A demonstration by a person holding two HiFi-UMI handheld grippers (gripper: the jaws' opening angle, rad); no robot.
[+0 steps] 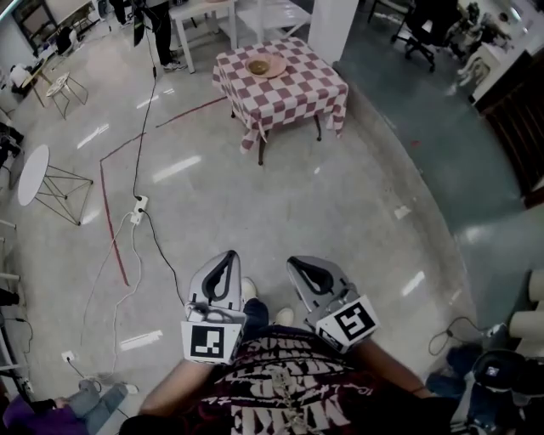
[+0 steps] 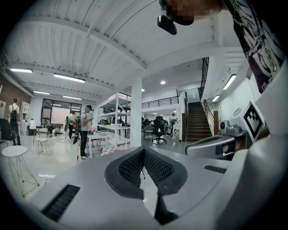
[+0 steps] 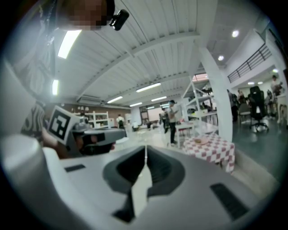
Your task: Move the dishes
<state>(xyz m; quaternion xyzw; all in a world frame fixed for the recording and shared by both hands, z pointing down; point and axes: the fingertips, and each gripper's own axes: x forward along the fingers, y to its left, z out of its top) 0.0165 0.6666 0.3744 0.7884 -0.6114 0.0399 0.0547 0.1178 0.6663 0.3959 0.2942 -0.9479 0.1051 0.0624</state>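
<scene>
A dark printed shirt (image 1: pixel 280 386) fills the bottom of the head view. Just past it the two grippers are held side by side over the floor, each with its marker cube toward the person. The left gripper (image 1: pixel 229 255) has its jaws pressed together with nothing between them; its own view shows the black pads meeting at the tip. The right gripper (image 1: pixel 296 263) is the same, jaws together and empty. The toes of two pale shoes (image 1: pixel 248 289) show between them.

Further out on the shiny floor lies a white power strip (image 1: pixel 138 206) with a black cable running off toward the far end, beside a bent line of red tape (image 1: pixel 109 212). A round white side table (image 1: pixel 32 174) stands at the left.

Well beyond the grippers is a small table (image 1: pixel 297 89) under a red-and-white checked cloth. The dish (image 1: pixel 259 66) sits on its far part; it seems to be a brown bowl, though it is too small to be sure. Behind stand a white pillar (image 1: pixel 333 25) and a person (image 1: pixel 161 34).
</scene>
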